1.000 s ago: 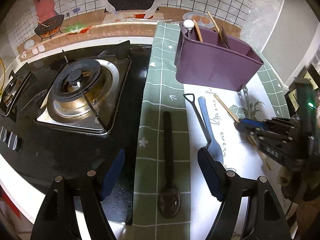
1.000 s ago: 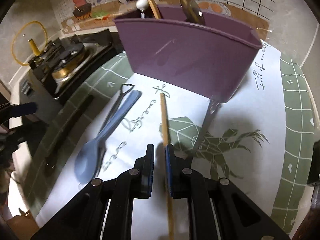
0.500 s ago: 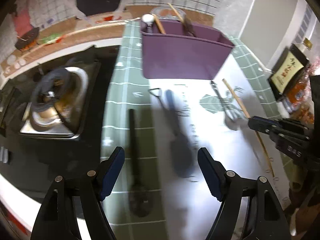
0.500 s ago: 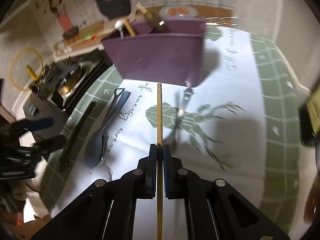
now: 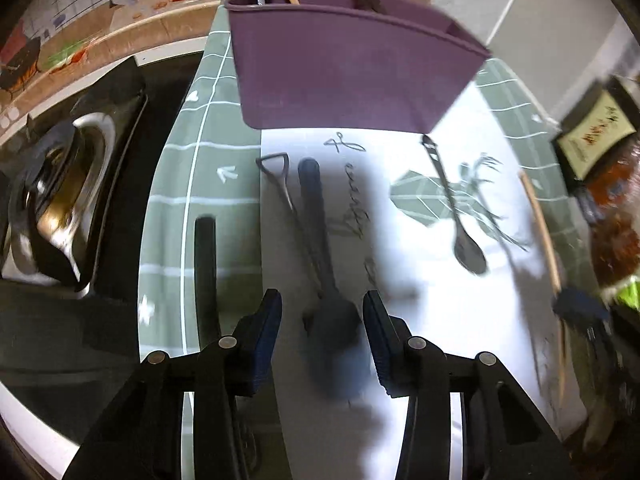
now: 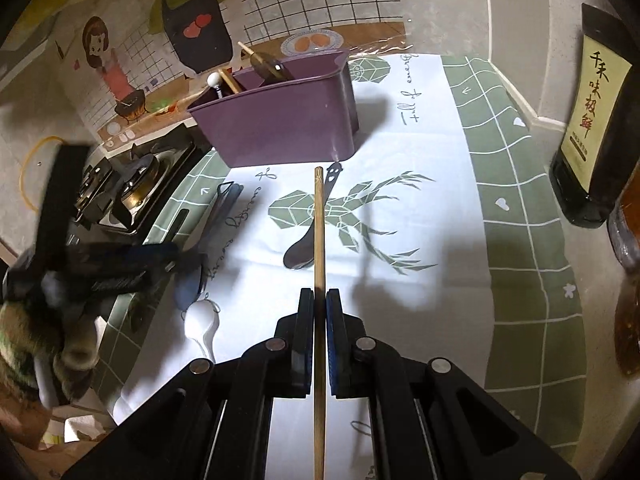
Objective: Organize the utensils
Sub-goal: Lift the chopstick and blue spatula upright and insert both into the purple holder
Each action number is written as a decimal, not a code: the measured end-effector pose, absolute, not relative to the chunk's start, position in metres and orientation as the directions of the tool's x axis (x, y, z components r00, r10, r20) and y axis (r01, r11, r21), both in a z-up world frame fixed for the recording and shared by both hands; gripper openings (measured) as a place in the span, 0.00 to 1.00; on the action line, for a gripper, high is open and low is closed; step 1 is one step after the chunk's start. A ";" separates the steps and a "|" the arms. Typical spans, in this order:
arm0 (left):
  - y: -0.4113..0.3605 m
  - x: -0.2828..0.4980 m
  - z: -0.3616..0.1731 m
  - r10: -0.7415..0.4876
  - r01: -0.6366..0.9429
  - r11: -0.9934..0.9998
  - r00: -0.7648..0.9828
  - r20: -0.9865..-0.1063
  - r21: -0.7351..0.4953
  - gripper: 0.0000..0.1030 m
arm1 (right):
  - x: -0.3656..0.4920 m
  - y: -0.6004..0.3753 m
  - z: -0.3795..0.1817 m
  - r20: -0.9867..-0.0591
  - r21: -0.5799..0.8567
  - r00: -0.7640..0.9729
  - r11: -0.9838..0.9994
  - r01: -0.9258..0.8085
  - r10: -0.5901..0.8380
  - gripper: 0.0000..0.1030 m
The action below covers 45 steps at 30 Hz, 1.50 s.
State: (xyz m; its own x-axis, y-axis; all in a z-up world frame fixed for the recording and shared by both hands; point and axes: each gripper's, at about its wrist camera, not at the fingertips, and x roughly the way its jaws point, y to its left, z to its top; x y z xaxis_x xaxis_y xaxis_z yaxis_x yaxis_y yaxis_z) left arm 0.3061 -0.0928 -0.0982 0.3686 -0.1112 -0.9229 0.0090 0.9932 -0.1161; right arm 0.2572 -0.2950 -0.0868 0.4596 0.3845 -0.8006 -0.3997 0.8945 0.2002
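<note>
Dark bottle (image 6: 588, 120) at the counter's right edge, its label printed with Chinese characters; script on the white mat (image 6: 420, 208) curls past, only "full of" readable. Right tool (image 6: 318, 336) clamped tight on a wooden chopstick (image 6: 319, 220), tip raised toward the purple caddy (image 6: 280, 128). Left tool (image 5: 322, 344), jaws closing, straddles the blue spoon's (image 5: 320, 248) bowl without touching it. Blur smears the spoon, and the caddy hides its utensils' lower ends.

Purple utensil holder (image 5: 352, 76) stands upright, some handles poking out. Blue spoon (image 5: 320, 240), thin black tool (image 5: 286, 192), metal spoon (image 5: 456, 204), black spoon (image 5: 205, 272) lie flat. Wooden chopstick (image 6: 319, 232) held up.
</note>
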 end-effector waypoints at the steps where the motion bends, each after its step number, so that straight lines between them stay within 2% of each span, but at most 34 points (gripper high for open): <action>1: -0.095 0.312 -0.101 -0.087 0.008 0.996 0.365 -0.927 -0.091 0.42 | 0.256 -0.294 -0.087 -0.801 0.198 0.459 0.893 -0.405 0.385 0.06; 5: -0.104 0.326 -0.105 -0.043 0.039 0.999 0.361 -0.932 -0.031 0.17 | 0.250 -0.287 -0.087 -0.800 0.185 0.458 0.885 -0.428 0.388 0.06; 8: -0.100 0.322 -0.104 -0.103 0.081 0.994 0.353 -0.930 -0.080 0.09 | 0.249 -0.285 -0.083 -0.794 0.179 0.466 0.882 -0.436 0.391 0.06; 13: -0.092 0.286 -0.083 -0.153 0.083 0.988 0.431 -0.889 -0.130 0.08 | 0.251 -0.288 -0.072 -0.768 0.226 0.467 0.868 -0.442 0.438 0.06; 20: -0.071 0.236 -0.028 -0.275 0.055 0.952 0.582 -0.765 -0.300 0.08 | 0.254 -0.287 -0.056 -0.739 0.262 0.471 0.849 -0.459 0.482 0.06; 25: -0.063 0.233 0.024 -0.280 0.092 0.950 0.672 -0.685 -0.298 0.08 | 0.256 -0.283 -0.027 -0.689 0.252 0.520 0.840 -0.481 0.505 0.06; 30: -0.063 0.246 0.096 -0.274 0.142 0.954 0.773 -0.573 -0.264 0.08 | 0.263 -0.278 0.042 -0.561 0.191 0.635 0.829 -0.525 0.531 0.06; 36: -0.059 0.275 0.166 -0.221 0.142 0.967 0.881 -0.418 -0.212 0.08 | 0.281 -0.276 0.128 -0.306 0.129 0.790 0.845 -0.519 0.532 0.06; 41: -0.045 0.308 0.175 -0.191 0.096 0.962 0.905 -0.380 -0.255 0.08 | 0.308 -0.270 0.143 -0.236 0.148 0.831 0.864 -0.481 0.504 0.06; 45: -0.037 0.335 0.158 -0.161 0.050 0.961 0.900 -0.405 -0.271 0.08 | 0.331 -0.258 0.136 -0.211 0.121 0.864 0.889 -0.441 0.458 0.06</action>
State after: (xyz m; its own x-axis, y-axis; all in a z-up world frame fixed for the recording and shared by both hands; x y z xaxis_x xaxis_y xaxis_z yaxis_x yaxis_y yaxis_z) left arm 0.3351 -0.0372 0.1582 0.8999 -0.1611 -0.4052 0.0500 0.9612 -0.2711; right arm 0.3306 -0.2576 0.1364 0.8637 0.4576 -0.2114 -0.4415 0.8891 0.1209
